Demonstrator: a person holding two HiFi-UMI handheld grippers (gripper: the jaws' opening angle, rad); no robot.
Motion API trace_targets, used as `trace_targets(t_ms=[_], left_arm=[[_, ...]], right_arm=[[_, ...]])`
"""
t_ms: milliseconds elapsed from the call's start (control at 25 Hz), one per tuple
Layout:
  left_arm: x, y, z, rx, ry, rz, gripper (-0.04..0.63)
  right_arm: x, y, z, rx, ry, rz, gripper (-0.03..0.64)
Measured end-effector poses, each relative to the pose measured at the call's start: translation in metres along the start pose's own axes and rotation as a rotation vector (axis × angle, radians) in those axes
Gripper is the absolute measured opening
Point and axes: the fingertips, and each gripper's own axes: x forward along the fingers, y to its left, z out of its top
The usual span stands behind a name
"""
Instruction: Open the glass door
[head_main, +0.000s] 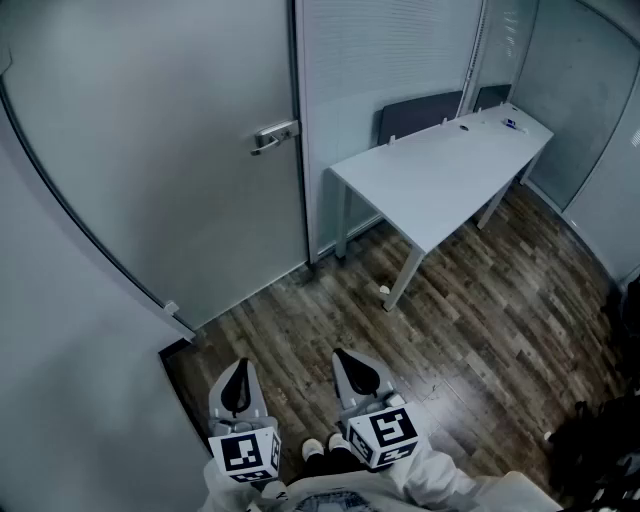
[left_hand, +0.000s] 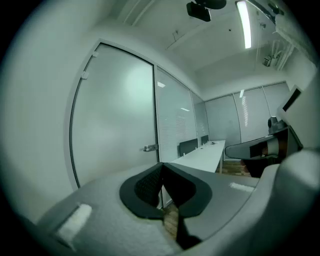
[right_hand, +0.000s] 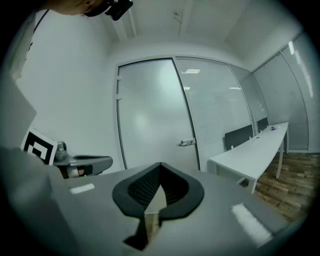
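Note:
The frosted glass door (head_main: 160, 150) stands closed in its dark frame, with a metal lever handle (head_main: 274, 135) at its right edge. Both grippers hang low over the wooden floor, well short of the door, and neither touches anything. My left gripper (head_main: 241, 366) is shut and empty, and so is my right gripper (head_main: 345, 356) beside it. The left gripper view has the door (left_hand: 115, 120) and handle (left_hand: 149, 148) far ahead beyond the closed fingertips (left_hand: 161, 166). From the right gripper (right_hand: 160, 166), the view looks at the door (right_hand: 152, 115) and handle (right_hand: 187, 143).
A long white table (head_main: 440, 170) stands to the right of the door, with dark chair backs (head_main: 420, 115) behind it. Glass partitions with blinds (head_main: 390, 50) close off the room. A grey curved wall (head_main: 60, 330) runs on the left. A person's shoes (head_main: 325, 450) show between the grippers.

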Motion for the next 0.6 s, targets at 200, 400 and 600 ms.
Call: trace_targets(t_ms=[200,400,600], left_arm=[[0.003,0.001,0.001,0.006,-0.001,-0.012,0.005],[0.008,-0.003,0.003,0.006,-0.001,-0.018,0.005],[0.018,-0.020,0.005,0.013,-0.004,-0.036,0.005]], right_arm=[[0.004,0.005,0.001,0.002,-0.002,0.005,0.003],[0.001,-0.001,0.002,0.006,0.002,-0.002,0.003],[-0.004,-0.017,-0.001,0.031,0.001,-0.004,0.005]])
